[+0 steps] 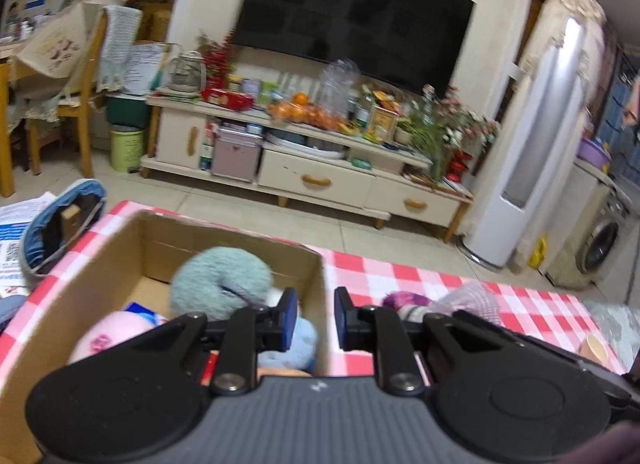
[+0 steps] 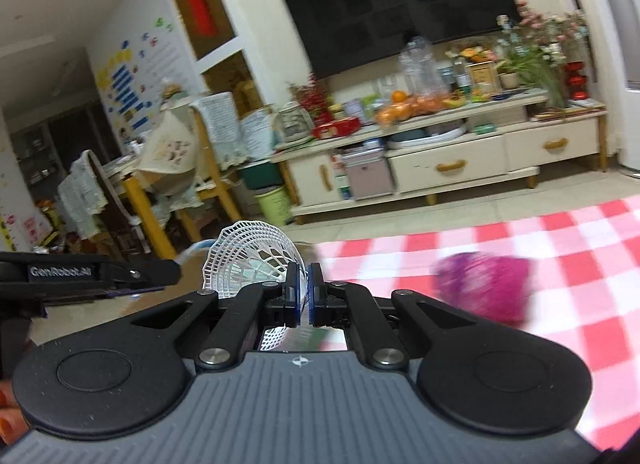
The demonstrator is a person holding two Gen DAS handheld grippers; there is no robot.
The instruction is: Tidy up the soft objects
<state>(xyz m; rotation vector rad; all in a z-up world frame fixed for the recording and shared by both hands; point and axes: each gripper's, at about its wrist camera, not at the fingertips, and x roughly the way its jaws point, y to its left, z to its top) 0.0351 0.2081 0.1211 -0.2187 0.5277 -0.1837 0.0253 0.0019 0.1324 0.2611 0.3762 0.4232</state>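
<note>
An open cardboard box (image 1: pixel 120 260) stands on the red-and-white checked tablecloth (image 1: pixel 400 276). In it lie a teal fuzzy toy (image 1: pixel 216 280), a pink soft thing (image 1: pixel 116 336) and a pale blue one (image 1: pixel 304 344). My left gripper (image 1: pixel 316 302) is open a little, and its fingers straddle the box's right wall without pressing on it. My right gripper (image 2: pixel 305 278) is shut on a white plastic mesh shuttlecock (image 2: pixel 248 252), held up beside the left gripper (image 2: pixel 168 272). A blurred purple fuzzy ball (image 2: pixel 484 288) lies on the cloth to the right, next to a striped knitted piece (image 1: pixel 472 300).
A paper cup (image 1: pixel 596 348) stands near the table's right edge. A blue slipper (image 1: pixel 60 224) lies on papers left of the box. Beyond the table are tiled floor, a cluttered TV cabinet (image 1: pixel 320 180) and wooden chairs (image 2: pixel 168 184).
</note>
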